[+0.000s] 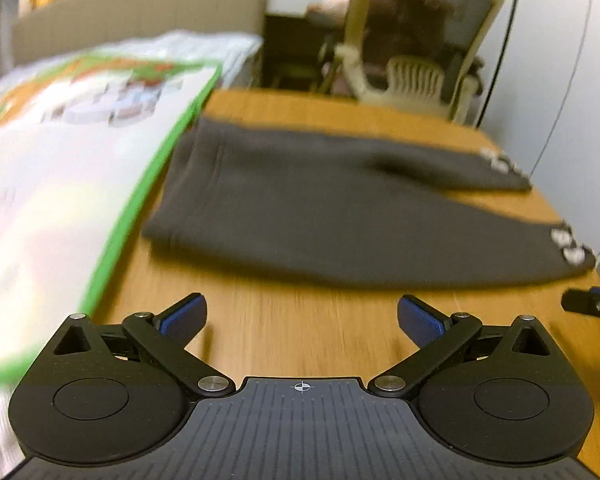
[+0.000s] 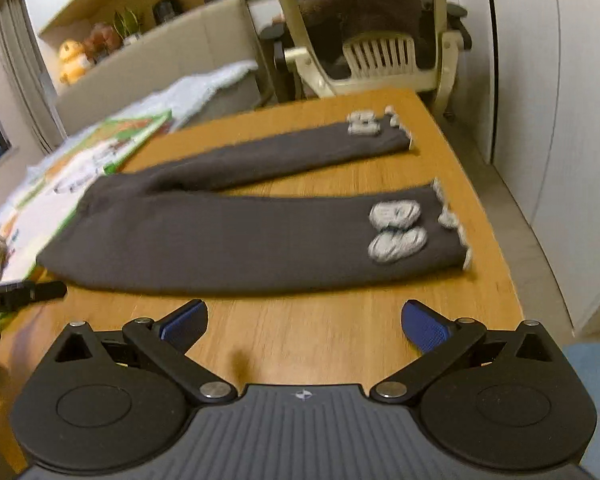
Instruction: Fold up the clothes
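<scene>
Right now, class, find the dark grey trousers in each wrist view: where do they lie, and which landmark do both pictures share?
Left wrist view: the dark grey trousers fill the middle, waist at left by the green-edged mat, cuffs at right.
Right wrist view: the trousers lie across the middle, both legs spread towards the right.
Shared landmark: the cream chair beyond the table's far edge.

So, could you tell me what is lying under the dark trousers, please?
The trousers lie flat on the wooden table. Whether anything lies beneath them cannot be seen; the cloth covers it.
</scene>
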